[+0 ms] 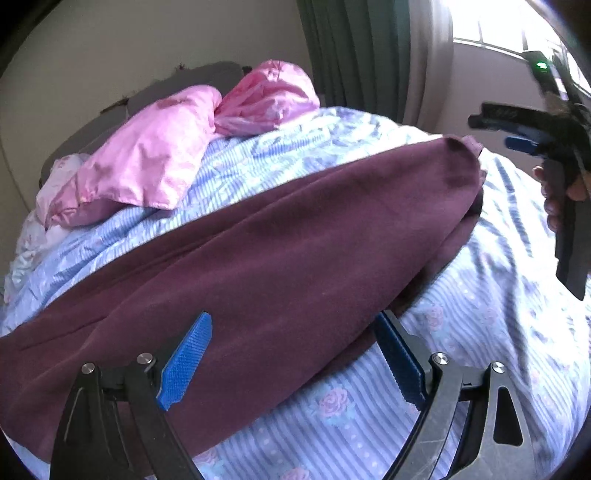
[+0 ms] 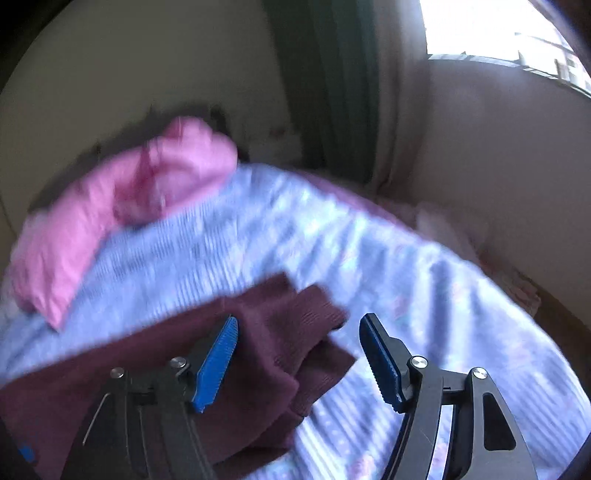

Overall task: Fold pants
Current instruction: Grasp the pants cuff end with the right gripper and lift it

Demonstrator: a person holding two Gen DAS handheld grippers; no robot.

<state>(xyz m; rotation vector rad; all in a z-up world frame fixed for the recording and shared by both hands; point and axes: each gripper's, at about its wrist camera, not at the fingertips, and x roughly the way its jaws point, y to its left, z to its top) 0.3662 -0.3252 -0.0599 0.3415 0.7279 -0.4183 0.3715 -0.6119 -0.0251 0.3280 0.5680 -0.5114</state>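
Floral bedspread (image 1: 461,332) fills the lower frame, maroon pants (image 1: 258,258) laid flat across for folding; left gripper (image 1: 291,358) and right gripper (image 2: 299,362) both spread wide, gripping nothing.

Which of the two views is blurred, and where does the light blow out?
Right wrist view: motion blur smears the pants, bedsheet and pink pillow; only the right gripper looks sharp. Left wrist view: mostly sharp, the left gripper crisp. In both, the window at upper right is overexposed, and fisheye bends the bed.
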